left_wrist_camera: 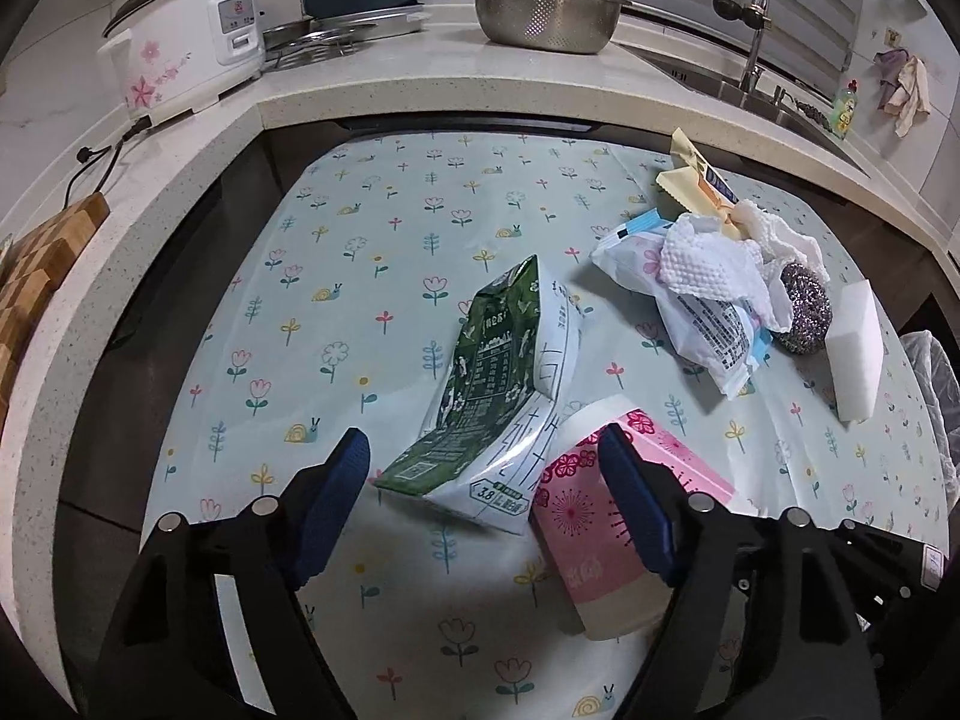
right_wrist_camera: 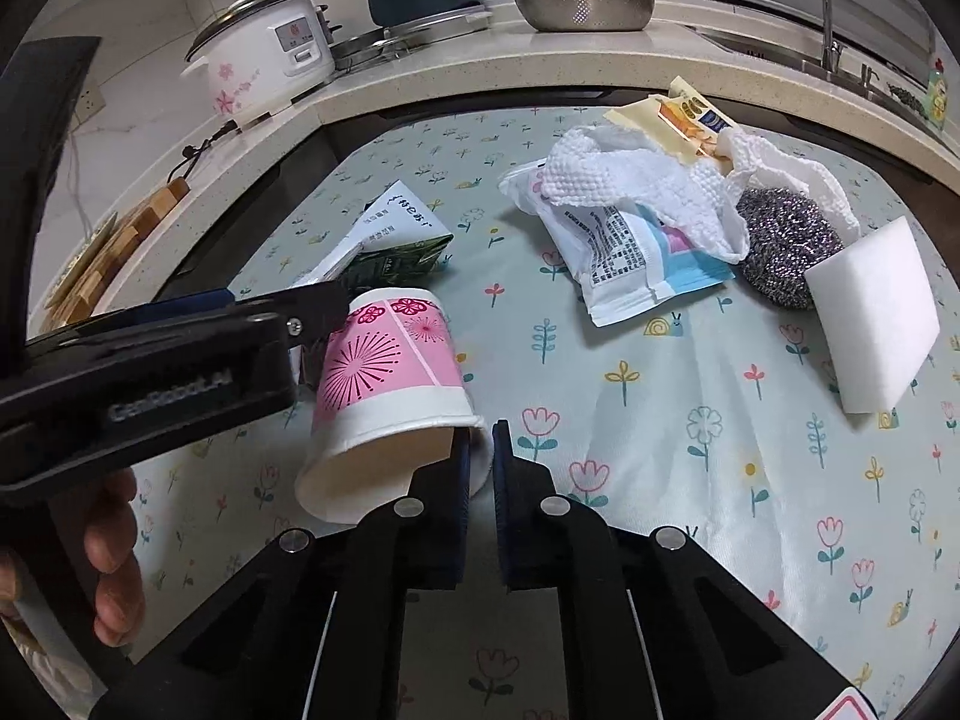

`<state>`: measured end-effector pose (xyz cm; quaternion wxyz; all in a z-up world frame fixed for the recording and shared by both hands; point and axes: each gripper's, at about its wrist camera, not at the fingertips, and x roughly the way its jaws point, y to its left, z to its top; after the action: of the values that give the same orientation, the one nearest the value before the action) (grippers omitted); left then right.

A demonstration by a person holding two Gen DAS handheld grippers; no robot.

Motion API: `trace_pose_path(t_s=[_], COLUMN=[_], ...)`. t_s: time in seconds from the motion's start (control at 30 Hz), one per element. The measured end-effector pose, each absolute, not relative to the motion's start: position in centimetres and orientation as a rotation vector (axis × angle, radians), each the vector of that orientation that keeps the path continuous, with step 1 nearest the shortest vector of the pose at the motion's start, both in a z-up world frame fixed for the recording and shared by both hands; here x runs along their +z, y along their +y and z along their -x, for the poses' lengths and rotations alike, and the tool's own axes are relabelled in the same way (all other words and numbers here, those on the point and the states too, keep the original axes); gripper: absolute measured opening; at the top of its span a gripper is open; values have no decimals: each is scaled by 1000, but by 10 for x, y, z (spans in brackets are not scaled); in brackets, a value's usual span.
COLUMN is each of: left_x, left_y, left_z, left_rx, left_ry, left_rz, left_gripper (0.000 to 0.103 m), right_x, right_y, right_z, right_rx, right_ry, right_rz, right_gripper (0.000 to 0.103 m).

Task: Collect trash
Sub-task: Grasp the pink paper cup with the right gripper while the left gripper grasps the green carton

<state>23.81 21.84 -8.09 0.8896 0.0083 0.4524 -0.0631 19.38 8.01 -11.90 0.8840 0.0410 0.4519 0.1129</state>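
I see the flowered tablecloth (left_wrist_camera: 372, 276) running under the speckled counter's edge (left_wrist_camera: 480, 99) at the far side. Its left half lies open, as does the near right stretch in my right wrist view. The trash crowds the far right: a white sponge block (right_wrist_camera: 882, 324) near the right edge, touching a steel scourer (right_wrist_camera: 786, 246). A crumpled paper towel (right_wrist_camera: 648, 192) is draped over a white printed pouch (right_wrist_camera: 624, 258), and a yellow wrapper (right_wrist_camera: 678, 114) lies at the far end of the pile.

A flattened green and white carton (left_wrist_camera: 498, 384) lies in the middle, with "3.8" readable near its near corner.

The pink paper cup (right_wrist_camera: 390, 378) lies on its side, mouth toward me. My right gripper (right_wrist_camera: 480, 456) is clamped on its rim, one finger inside. My left gripper (left_wrist_camera: 480, 450) is spread wide, its right finger (left_wrist_camera: 630, 498) against the cup and the carton between its fingers. Its body reads "GenRobot.AI".
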Motion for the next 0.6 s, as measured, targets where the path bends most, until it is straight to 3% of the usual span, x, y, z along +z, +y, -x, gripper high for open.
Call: trace_pose_path(t_s=[0.07,0.37,0.6], left_x=[-86,-83,-68], left_y=[215,201,184], left_z=[-240,-233,-215], left_rx=[-139,-164,-206], left_ry=[955,956,950], left_rz=[-13,-27,-11], left_gripper=[66,27,21], right_x=[-115,-93,-68], right_y=[73,34,6], right_z=[-189,-164,-148], right_rx=[226,146,90], right_ry=[933,891,826], right_rz=[-89,-137,-170], right_gripper=[4,3,3])
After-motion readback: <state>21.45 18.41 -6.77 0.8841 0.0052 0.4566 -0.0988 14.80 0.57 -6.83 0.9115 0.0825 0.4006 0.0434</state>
